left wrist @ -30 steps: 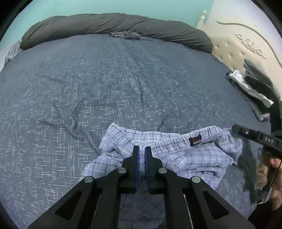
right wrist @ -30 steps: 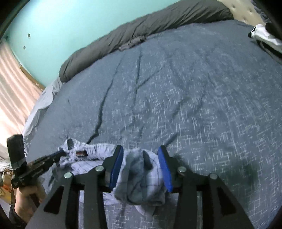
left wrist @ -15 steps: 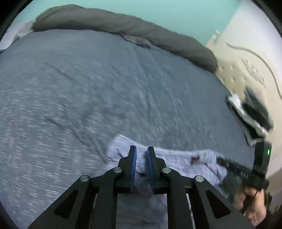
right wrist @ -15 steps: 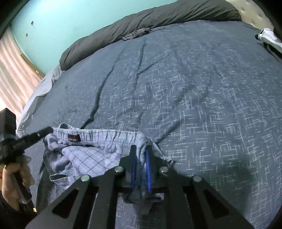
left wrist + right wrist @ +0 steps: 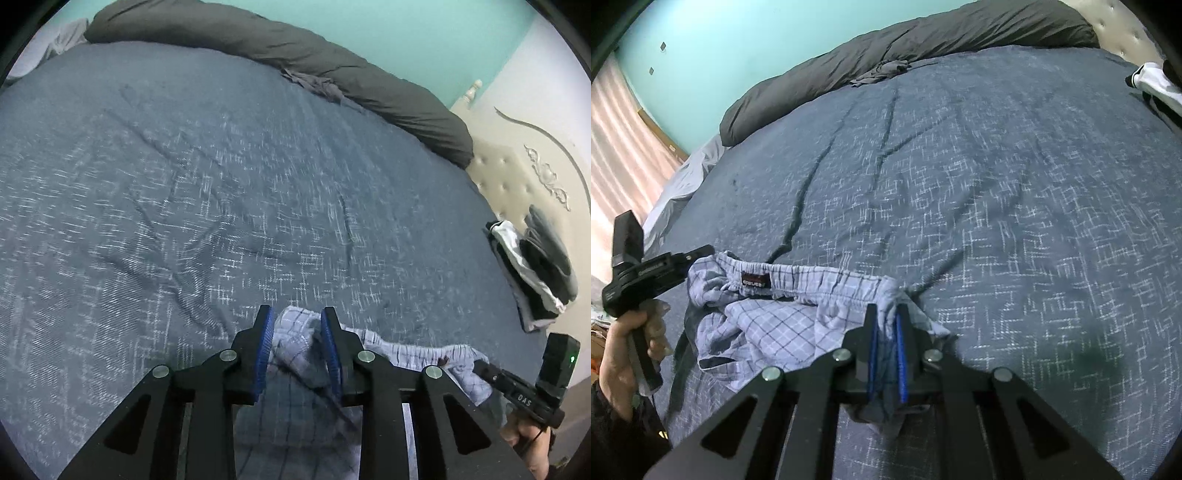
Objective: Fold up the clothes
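Light blue checked boxer shorts (image 5: 783, 317) lie on the blue patterned bedspread (image 5: 997, 184), waistband stretched between the two grippers. My right gripper (image 5: 886, 314) is shut on the right end of the waistband. My left gripper (image 5: 297, 317) stands open, its blue pads either side of the shorts' left end (image 5: 295, 343), cloth loose between them. The left gripper also shows in the right wrist view (image 5: 698, 256), and the right gripper in the left wrist view (image 5: 480, 365).
A dark grey duvet roll (image 5: 332, 74) lies along the far edge of the bed. A stack of folded dark and white clothes (image 5: 532, 273) sits at the right by the cream headboard (image 5: 517, 173). A pink curtain (image 5: 624, 140) hangs at left.
My left gripper, shut on the shorts earlier, has opened. My right gripper closed on the waistband and holds it. The waistband has been pulled out straight.
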### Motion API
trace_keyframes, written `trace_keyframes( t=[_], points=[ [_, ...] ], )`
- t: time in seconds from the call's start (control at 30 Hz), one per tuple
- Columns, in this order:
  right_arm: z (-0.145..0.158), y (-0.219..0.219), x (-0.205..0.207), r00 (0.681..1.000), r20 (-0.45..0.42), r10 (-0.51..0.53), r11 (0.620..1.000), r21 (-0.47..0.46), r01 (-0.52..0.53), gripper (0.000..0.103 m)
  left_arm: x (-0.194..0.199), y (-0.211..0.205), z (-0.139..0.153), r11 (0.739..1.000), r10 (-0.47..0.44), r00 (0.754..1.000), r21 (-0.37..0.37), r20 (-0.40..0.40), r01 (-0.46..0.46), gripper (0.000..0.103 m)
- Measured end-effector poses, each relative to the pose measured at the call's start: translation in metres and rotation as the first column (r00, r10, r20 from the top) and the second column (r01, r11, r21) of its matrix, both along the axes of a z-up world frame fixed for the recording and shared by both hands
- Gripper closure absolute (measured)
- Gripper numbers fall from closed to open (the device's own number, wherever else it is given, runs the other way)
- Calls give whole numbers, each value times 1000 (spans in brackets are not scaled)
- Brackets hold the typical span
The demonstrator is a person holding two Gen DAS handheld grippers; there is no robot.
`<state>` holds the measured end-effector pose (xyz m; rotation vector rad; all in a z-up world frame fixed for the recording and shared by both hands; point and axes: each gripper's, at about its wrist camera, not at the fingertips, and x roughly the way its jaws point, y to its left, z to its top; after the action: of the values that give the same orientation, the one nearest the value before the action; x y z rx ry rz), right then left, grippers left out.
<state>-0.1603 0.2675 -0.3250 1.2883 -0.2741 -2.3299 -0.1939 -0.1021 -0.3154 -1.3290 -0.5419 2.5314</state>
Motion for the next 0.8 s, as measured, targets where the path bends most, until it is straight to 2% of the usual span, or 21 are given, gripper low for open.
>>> trace_keyframes(
  t=[0.27,0.37,0.4,0.43,0.47,0.57,0.67,0.8],
  points=[
    [1,-2,-4,1000,-4,14,1000,-10,-14,95,-16,-3,-21,994,-20,996,108,83,11,75],
    [0,-2,-4,1000,0,15,1000,-11,-15,95,-15,0,-22,994,-30,996,107,84,21,76],
    [1,-1,-4,1000,1,13,1000,-13,-13,95,-14,1,-21,995,-35,996,97,78,28,82],
    [2,0,-4,1000,0,11,1000,-15,-11,95,-12,2,-19,996,-37,997,87,72,31,86],
    [3,1,-5,1000,-2,8,1000,-18,-8,95,-12,1,-18,996,-39,997,80,66,33,97],
    [9,3,-7,1000,-19,1,1000,-30,-1,95,-8,-1,-11,997,-27,999,76,38,24,98],
    [18,6,-8,999,-47,-5,999,-45,3,95,0,-8,8,997,-4,1000,71,-24,5,99],
    [33,13,-10,995,-95,-13,998,-70,7,96,18,-9,48,999,9,989,43,-148,-3,99]
  ],
)
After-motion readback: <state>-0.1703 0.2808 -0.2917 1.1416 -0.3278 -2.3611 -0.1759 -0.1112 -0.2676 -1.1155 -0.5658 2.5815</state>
